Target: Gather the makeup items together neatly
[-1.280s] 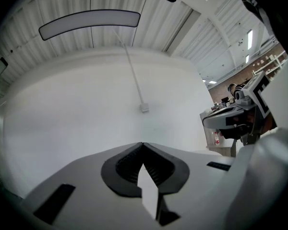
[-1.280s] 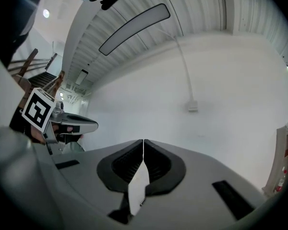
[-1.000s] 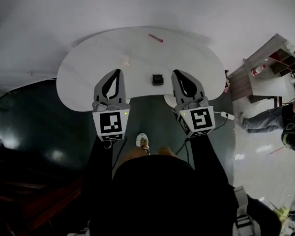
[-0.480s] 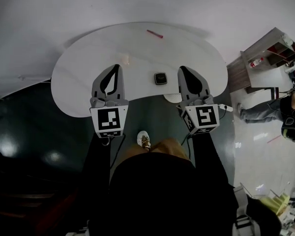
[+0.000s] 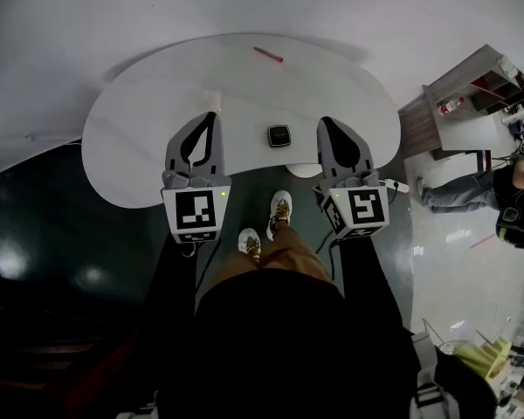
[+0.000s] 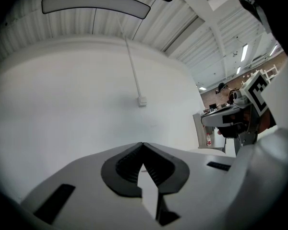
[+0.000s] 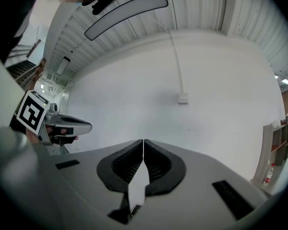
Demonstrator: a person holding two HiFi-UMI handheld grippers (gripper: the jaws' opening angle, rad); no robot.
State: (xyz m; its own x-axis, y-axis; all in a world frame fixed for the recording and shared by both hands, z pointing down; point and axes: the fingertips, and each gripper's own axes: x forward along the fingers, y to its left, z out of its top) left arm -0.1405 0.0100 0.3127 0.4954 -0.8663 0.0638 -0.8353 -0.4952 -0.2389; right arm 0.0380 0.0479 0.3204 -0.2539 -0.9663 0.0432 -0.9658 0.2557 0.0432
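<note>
Wall (image 6: 86,104): plain white, fills what lies ahead of both grippers in the two gripper views.

Table (image 5: 148,112): white, rounded, kidney-shaped. Both grippers are held over its near edge, pointing level across it toward the wall.

Left gripper (image 5: 211,116): jaws fully together, ribbed black pads meeting at the tip, nothing between them.

Right gripper (image 5: 324,123): same state, jaws closed tip to tip on nothing. The two grippers sit side by side, apart, at about the same height.

Shoes (image 5: 280,209): the person's own, on the dark floor (image 5: 61,234) below and behind the grippers.

Black compact (image 5: 279,135): small, square, flat on the table. It lies between the two gripper tips, nearer the right one and just to its left, touching neither.

Red stick (image 5: 268,55): thin, lying at a slant near the table's far edge, well ahead of both tips and roughly midway between them.

Pale item (image 5: 215,101): just ahead of the left gripper's tip; too small to identify.

The three makeup items lie well apart from one another.
</note>
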